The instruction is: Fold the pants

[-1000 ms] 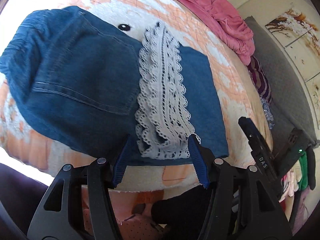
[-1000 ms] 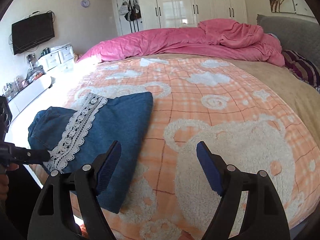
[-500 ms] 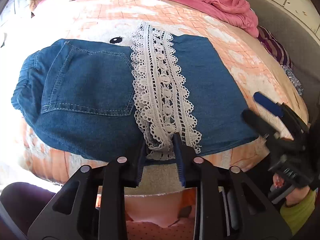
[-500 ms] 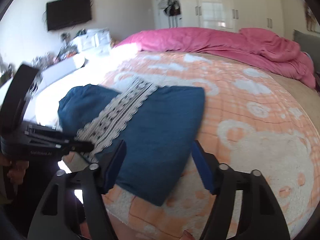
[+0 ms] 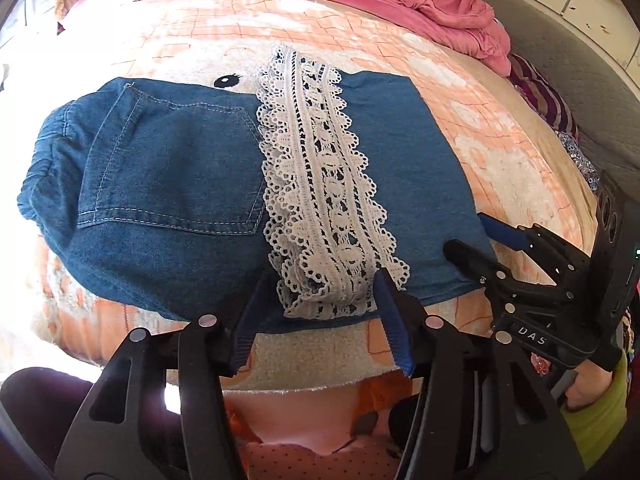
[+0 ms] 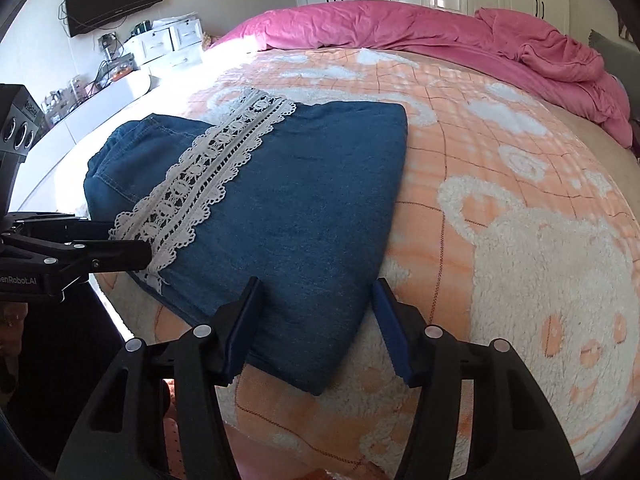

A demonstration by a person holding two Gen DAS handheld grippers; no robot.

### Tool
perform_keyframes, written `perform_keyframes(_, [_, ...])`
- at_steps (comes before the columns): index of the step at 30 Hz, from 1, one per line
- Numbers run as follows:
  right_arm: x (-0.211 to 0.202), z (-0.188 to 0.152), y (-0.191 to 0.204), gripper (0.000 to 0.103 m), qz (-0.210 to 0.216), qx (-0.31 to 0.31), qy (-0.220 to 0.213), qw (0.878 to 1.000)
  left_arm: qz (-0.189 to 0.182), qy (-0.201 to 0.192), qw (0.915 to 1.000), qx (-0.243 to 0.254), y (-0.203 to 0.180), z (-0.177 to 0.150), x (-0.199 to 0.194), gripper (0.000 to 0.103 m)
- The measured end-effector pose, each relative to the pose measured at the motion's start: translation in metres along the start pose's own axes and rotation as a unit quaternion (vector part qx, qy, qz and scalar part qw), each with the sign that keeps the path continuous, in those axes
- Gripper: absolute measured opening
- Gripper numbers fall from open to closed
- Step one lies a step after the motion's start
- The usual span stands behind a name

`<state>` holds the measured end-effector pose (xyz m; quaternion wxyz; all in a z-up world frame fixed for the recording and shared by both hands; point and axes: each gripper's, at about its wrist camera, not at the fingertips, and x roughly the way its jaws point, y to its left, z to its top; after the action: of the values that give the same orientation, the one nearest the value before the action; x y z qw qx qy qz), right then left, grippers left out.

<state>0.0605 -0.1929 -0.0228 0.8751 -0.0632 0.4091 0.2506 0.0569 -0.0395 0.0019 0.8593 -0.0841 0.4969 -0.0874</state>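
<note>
Pants folded on blanket

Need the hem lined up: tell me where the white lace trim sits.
In the left wrist view, the white lace trim crosses the folded blue denim pants, right of their pocket.

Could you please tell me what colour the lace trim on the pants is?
White lace trim on blue denim pants; clearest in the left wrist view.

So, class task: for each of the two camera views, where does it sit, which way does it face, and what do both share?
Left wrist: on the left hand-held gripper, facing down over the bed's near edge at the lace strip; its jaws are opening around the strip's end.
Right wrist: on the right hand-held gripper, facing the pants' near corner; jaws closing, not pressing.
Shared: pants, lace, orange blanket, each other's gripper.
</note>
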Motion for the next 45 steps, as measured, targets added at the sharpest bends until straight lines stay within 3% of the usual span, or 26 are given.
perform_keyframes(6, [-0.002, 0.000, -0.001, 0.058, 0.005, 0.007, -0.005, 1.000, 0.001, -0.003, 1.0000, 0.002, -0.002, -0.001, -0.005, 0.052])
perform_keyframes(8, [-0.004, 0.000, -0.001, 0.065, 0.004, 0.009, -0.009, 1.000, 0.001, -0.004, 1.0000, 0.002, -0.003, -0.002, -0.007, 0.054])
perform_keyframes(14, [-0.012, -0.001, -0.003, 0.075, 0.001, 0.023, -0.034, 0.999, 0.002, -0.015, 0.9999, -0.001, -0.001, -0.003, -0.017, 0.063])
perform_keyframes(24, [-0.032, 0.000, -0.006, 0.076, -0.005, 0.048, -0.081, 0.996, 0.004, -0.028, 0.9996, -0.005, 0.004, -0.003, -0.032, 0.079])
perform_keyframes(25, [-0.033, 0.000, -0.007, 0.077, -0.003, 0.051, -0.083, 0.995, 0.004, -0.030, 0.9995, -0.006, 0.005, -0.003, -0.033, 0.080])
perform_keyframes(27, [-0.038, -0.001, -0.009, 0.090, -0.007, 0.060, -0.092, 0.994, 0.005, -0.035, 0.9993, -0.008, 0.007, -0.002, -0.037, 0.084])
perform_keyframes(31, [-0.039, -0.002, -0.012, 0.091, -0.007, 0.078, -0.088, 0.993, 0.008, -0.045, 0.9989, -0.014, 0.014, 0.000, -0.044, 0.091])
perform_keyframes(39, [-0.045, 0.010, -0.003, 0.095, -0.023, 0.077, -0.091, 0.993, 0.010, -0.081, 0.9958, -0.040, 0.040, 0.001, -0.070, 0.093])
perform_keyframes(45, [-0.044, 0.034, 0.017, 0.095, -0.030, 0.051, -0.087, 0.994, 0.052, -0.107, 0.9899, -0.077, 0.080, 0.001, -0.089, 0.093])
